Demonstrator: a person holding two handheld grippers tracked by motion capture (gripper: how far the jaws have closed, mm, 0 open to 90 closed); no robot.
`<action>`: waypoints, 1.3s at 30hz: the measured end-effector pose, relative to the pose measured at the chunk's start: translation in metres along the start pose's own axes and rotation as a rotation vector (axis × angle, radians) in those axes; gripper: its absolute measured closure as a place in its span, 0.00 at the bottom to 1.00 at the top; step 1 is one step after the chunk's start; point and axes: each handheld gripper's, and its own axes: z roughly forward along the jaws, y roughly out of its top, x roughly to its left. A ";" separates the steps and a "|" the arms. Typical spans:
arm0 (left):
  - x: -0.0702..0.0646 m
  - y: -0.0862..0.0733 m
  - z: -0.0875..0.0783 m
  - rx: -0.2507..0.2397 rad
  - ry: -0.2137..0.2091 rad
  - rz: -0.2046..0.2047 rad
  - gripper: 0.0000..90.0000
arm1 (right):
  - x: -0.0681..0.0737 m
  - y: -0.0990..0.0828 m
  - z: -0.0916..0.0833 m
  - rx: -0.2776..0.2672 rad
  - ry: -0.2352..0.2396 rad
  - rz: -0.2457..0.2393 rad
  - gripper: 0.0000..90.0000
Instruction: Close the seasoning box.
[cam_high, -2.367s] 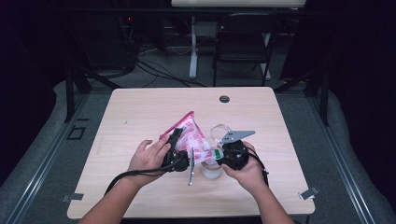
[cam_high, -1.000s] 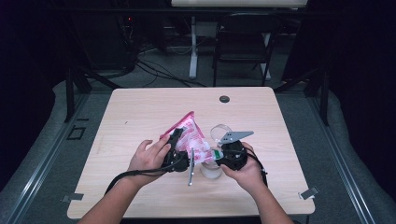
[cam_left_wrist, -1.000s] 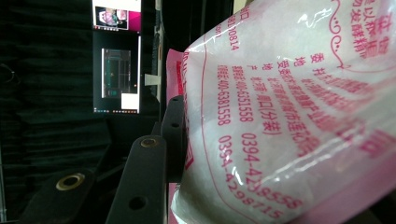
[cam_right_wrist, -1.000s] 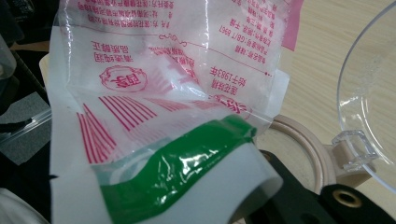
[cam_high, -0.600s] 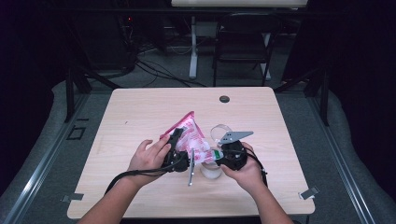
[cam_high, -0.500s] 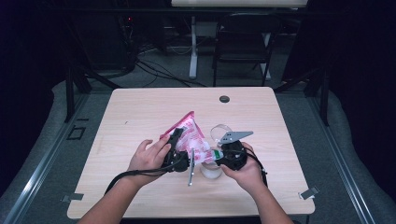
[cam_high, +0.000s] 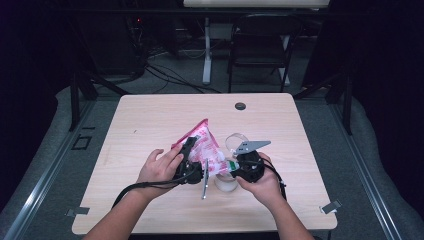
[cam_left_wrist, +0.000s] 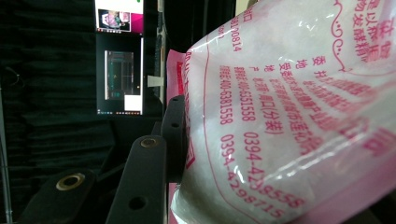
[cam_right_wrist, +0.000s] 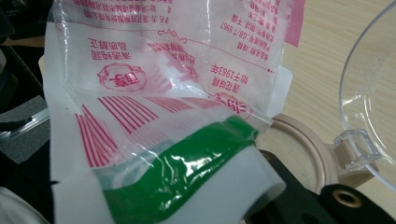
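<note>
High view, item 1: bag (cam_high: 202, 147), pink and white printed plastic with white powder or grains inside, held tilted above the table (cam_high: 150, 120) just left of the jar (cam_high: 226, 181). Left gripper (cam_high: 189, 162) is clamped on the bag's full body; in the left gripper view 1 black jaw presses into the bulging bag (cam_left_wrist: 289, 116). Right gripper (cam_high: 239, 167) is pinched together on the bag's lower corner with the green band, right at the jar; the right gripper view has that corner (cam_right_wrist: 187, 158) folded over a white pad, with the jar's tan rim (cam_right_wrist: 308, 140) just behind it.

Item 2: jar, low and pale, standing on the table under the bag's corner. Its clear lid (cam_high: 236, 141) hangs open on the far side of the jar, hinged to the rim (cam_right_wrist: 369, 93).

Handling note: the work looks like pouring from bag to jar. Keep the opened corner directly over the jar mouth, raise the bag's full end slowly with the left gripper, and keep the right gripper's pinch steady so the spout does not flop past the rim.

Item 3: table, light wood, with a dark round grommet (cam_high: 240, 106) at the edge far from the jar.

Item 4: room, dark, curtained; folding chair (cam_high: 260, 50) and cables beyond the table.
</note>
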 end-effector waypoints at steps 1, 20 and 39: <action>0.000 0.000 0.000 0.000 0.000 0.000 0.74 | 0.000 0.000 0.000 0.000 0.000 0.000 1.00; 0.001 0.001 -0.002 -0.013 0.017 0.000 0.74 | 0.000 0.000 0.000 0.003 0.002 -0.003 1.00; 0.002 0.002 -0.005 -0.022 0.031 0.005 0.74 | 0.000 0.000 0.000 0.003 0.004 -0.004 1.00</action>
